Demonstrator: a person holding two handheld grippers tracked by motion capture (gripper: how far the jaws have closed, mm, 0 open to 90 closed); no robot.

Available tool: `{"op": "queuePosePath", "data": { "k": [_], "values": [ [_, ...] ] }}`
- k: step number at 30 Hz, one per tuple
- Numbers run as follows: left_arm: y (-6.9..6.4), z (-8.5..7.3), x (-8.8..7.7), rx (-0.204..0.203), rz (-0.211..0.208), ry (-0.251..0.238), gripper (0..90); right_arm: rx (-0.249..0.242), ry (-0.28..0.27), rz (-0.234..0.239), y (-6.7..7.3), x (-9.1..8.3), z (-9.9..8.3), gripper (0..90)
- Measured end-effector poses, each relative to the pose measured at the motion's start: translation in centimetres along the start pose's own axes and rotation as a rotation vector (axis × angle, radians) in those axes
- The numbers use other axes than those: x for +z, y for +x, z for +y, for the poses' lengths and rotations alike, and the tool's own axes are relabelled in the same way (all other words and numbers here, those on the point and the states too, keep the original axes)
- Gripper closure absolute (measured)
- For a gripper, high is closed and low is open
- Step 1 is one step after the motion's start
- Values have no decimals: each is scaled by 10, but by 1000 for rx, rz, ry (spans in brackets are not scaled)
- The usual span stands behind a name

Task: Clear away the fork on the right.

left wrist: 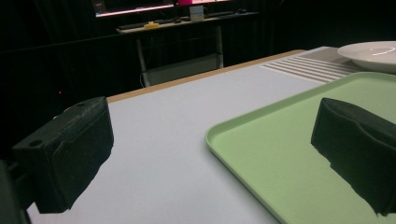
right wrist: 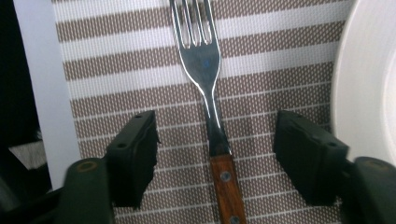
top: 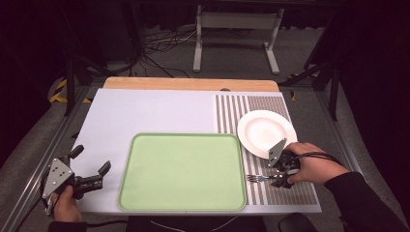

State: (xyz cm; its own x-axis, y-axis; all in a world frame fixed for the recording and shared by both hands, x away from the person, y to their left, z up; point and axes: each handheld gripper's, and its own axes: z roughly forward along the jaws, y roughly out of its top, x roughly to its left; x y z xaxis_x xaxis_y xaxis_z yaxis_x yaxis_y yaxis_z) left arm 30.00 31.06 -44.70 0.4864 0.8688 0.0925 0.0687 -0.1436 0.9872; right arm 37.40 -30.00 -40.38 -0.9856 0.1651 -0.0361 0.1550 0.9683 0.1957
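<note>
Right gripper [right wrist: 215, 154] has its jaws spread either side of the fork [right wrist: 205, 79], not touching it; the fork lies on the mat [right wrist: 112, 88], plate [right wrist: 369, 74] beside. Left gripper [top: 89, 169] gapes empty beside the tray [top: 183, 171]

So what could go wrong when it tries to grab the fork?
The right gripper has its jaws on either side of the fork without touching it yet. The fork lies flat on the striped mat, so the pads might slide over its thin neck and miss. The white plate sits right beside one jaw and could get bumped. A grip this near the wooden handle's front end might let the fork tip.
</note>
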Motion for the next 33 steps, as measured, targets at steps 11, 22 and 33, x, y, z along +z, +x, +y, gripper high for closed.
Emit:
{"op": "queuePosePath", "data": {
  "k": [11, 22, 33],
  "values": [
    [0, 0, 0, 1, 2, -1, 0, -105, 117, 18, -3, 5, 0, 644],
    [1, -1, 0, -3, 1, -1, 0, -144, 177, 29, -5, 11, 4, 778],
    [1, 0, 0, 0, 0, 2, 0, -145, 177, 35, -5, 11, 4, 781]
  ]
}}
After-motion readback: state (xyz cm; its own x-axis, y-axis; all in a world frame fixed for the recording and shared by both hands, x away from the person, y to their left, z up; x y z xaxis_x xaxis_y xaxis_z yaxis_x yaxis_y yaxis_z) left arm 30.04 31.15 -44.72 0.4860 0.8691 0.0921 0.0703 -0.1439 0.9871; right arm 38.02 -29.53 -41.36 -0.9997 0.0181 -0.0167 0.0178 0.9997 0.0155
